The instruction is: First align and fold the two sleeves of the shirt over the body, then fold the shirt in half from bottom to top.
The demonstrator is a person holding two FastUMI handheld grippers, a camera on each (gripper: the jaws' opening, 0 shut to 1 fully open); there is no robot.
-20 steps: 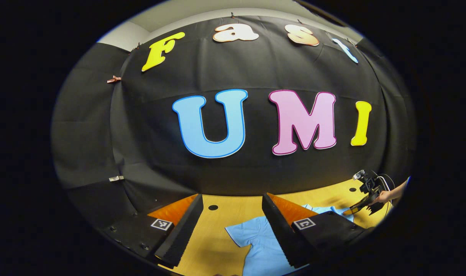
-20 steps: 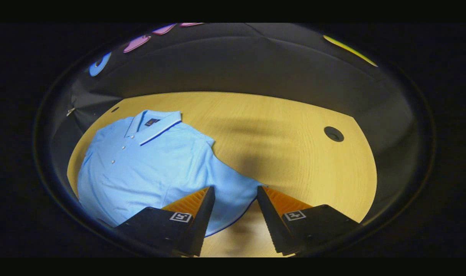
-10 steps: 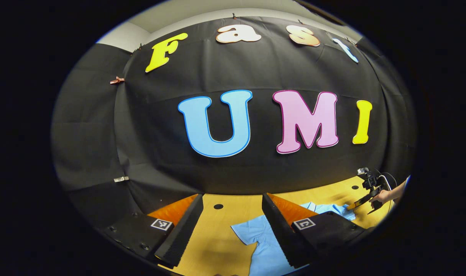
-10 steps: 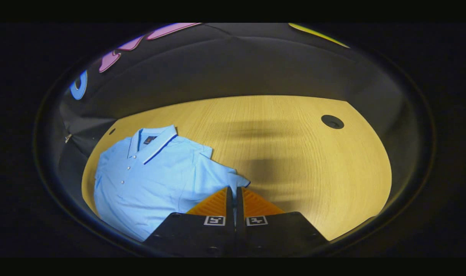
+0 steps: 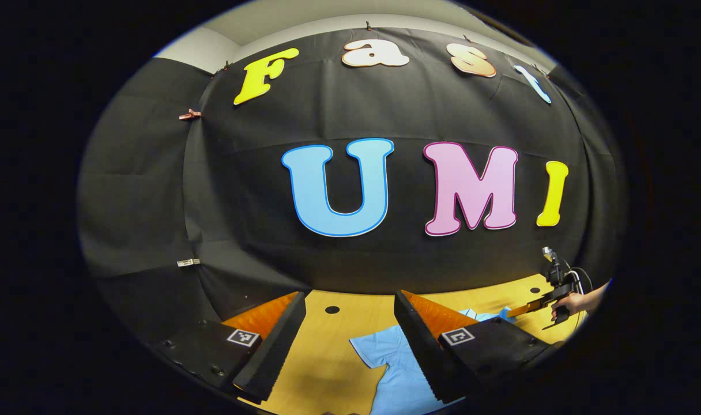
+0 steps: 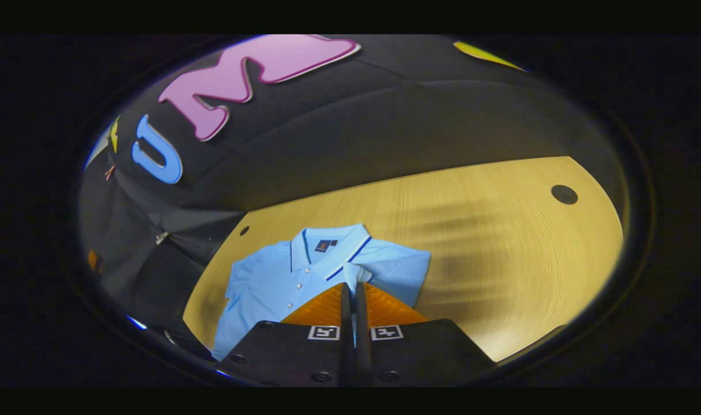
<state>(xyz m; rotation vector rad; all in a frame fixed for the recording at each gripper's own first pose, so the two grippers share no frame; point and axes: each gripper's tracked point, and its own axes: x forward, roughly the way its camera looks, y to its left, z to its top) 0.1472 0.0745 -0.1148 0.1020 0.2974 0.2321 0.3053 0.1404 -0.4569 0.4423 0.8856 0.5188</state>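
Note:
A light blue polo shirt (image 6: 270, 282) lies face up on the wooden table (image 6: 500, 259), collar toward the far wall. My right gripper (image 6: 351, 286) is shut on the end of one sleeve (image 6: 357, 272), holding it up over the chest near the collar. In the left gripper view, my left gripper (image 5: 350, 297) hangs open above the table with nothing between its fingers. The shirt's other sleeve (image 5: 385, 349) lies flat under it. Farther right there, a hand (image 5: 575, 301) holds the right gripper (image 5: 529, 309) with blue cloth at its tip.
The black cloth wall (image 5: 385, 259) closes the table's far side. Round cable holes sit in the tabletop (image 6: 564, 194) (image 5: 332, 309). Bare wood stretches to the right of the shirt in the right gripper view.
My right gripper closed on the sleeve end, then lifted and carried it inward over the shirt's body toward the collar. The left gripper stayed open and barely shifted.

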